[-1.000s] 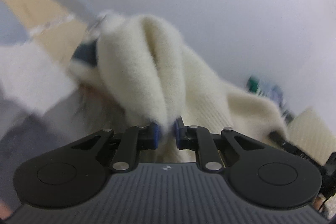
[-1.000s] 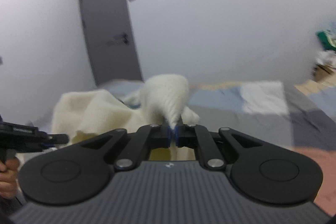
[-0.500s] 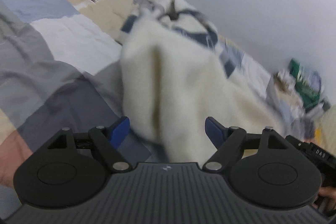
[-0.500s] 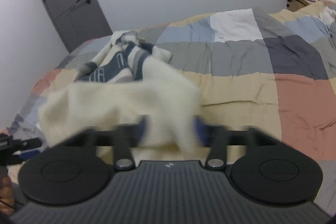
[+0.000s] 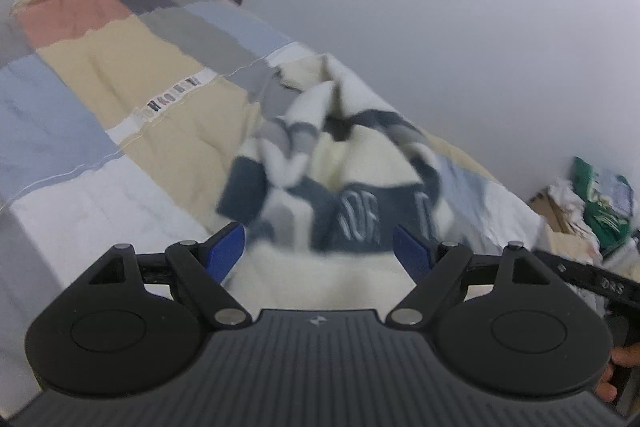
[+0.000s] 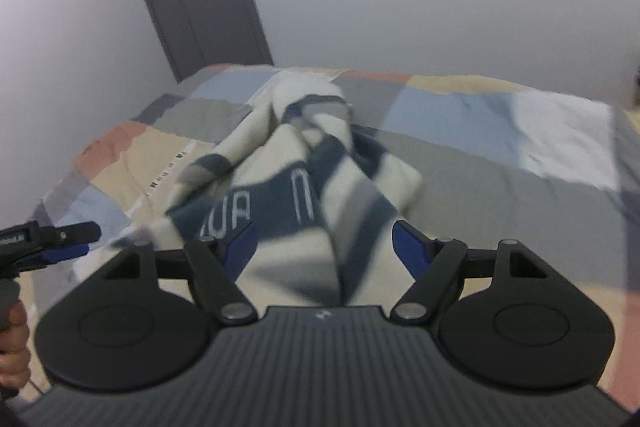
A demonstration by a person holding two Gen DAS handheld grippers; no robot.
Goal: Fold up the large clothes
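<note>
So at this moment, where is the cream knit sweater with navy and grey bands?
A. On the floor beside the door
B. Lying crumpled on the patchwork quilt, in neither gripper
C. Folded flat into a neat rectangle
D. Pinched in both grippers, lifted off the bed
B: the cream knit sweater lies bunched on the patchwork quilt, while the left gripper and right gripper stand open.

The sweater point(image 5: 344, 163) in front of me is cream knit with navy and grey bands and pale lettering on a navy stripe. It lies crumpled in a loose heap on the patchwork bed point(image 5: 100, 107), folds bunched up, its plain cream hem nearest me.
</note>
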